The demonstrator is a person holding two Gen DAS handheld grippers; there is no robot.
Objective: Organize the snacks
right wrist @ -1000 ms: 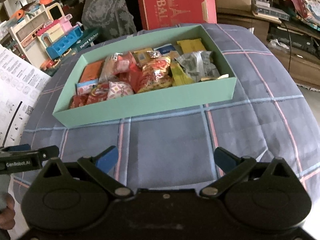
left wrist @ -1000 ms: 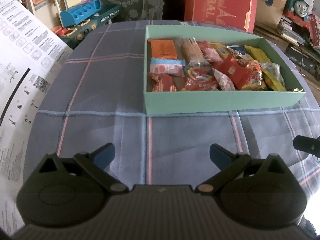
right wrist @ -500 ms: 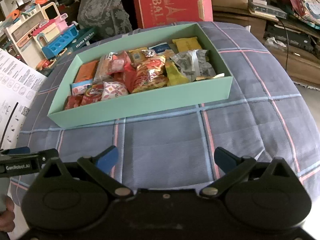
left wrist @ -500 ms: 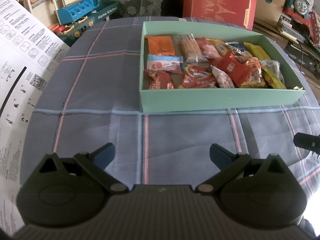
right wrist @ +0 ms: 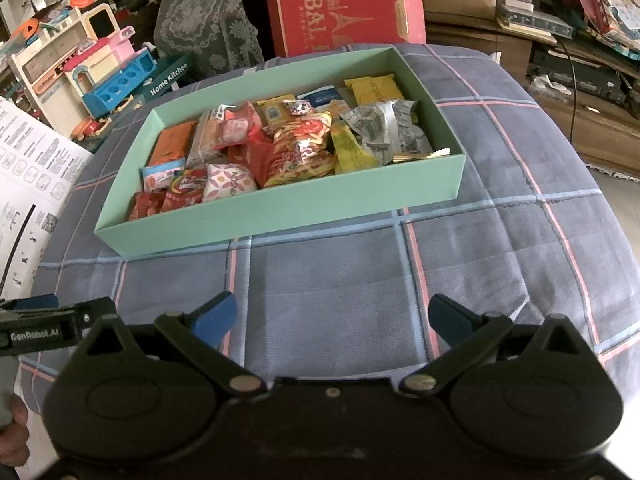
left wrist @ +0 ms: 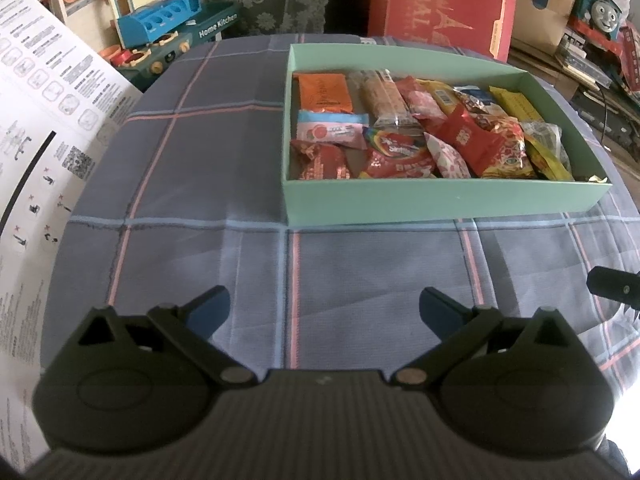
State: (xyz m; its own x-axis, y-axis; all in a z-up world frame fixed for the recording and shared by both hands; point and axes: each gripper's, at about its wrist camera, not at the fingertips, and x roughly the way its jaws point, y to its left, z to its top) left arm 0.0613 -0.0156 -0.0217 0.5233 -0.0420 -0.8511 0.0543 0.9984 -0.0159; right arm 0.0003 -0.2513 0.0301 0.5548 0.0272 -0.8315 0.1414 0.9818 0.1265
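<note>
The snacks all appear to sit inside the mint-green box (left wrist: 440,204) on the plaid-covered table (left wrist: 200,184); no loose packet shows on the cloth around the box, so the sorting looks finished or close to it. If anything remains, it is a tidy-up inside the box. To do that well, come in from above over the box's near wall, pick one packet by a crimped end, and avoid dragging neighbours, since the wrappers overlap and crinkle.

Against the box's left wall lie an orange packet (left wrist: 324,92), a pale pink-and-blue candy wrapper (left wrist: 330,130) and a red foil packet (left wrist: 320,164). A Skittles bag (right wrist: 186,186) rests near the box's near wall, and a silver-grey wrapper (right wrist: 384,128) is heaped toward the box's right end.

The left gripper (left wrist: 324,312) hovers over bare cloth, short of the box's near wall, its blue-tipped fingers (left wrist: 208,308) spread wide and holding nothing. The right gripper (right wrist: 332,320) likewise hangs before the box's near wall, fingers apart and empty. The box lies ahead of both, well clear of any fingertip. Beyond the box's far wall stands a red carton (right wrist: 344,4).
</note>
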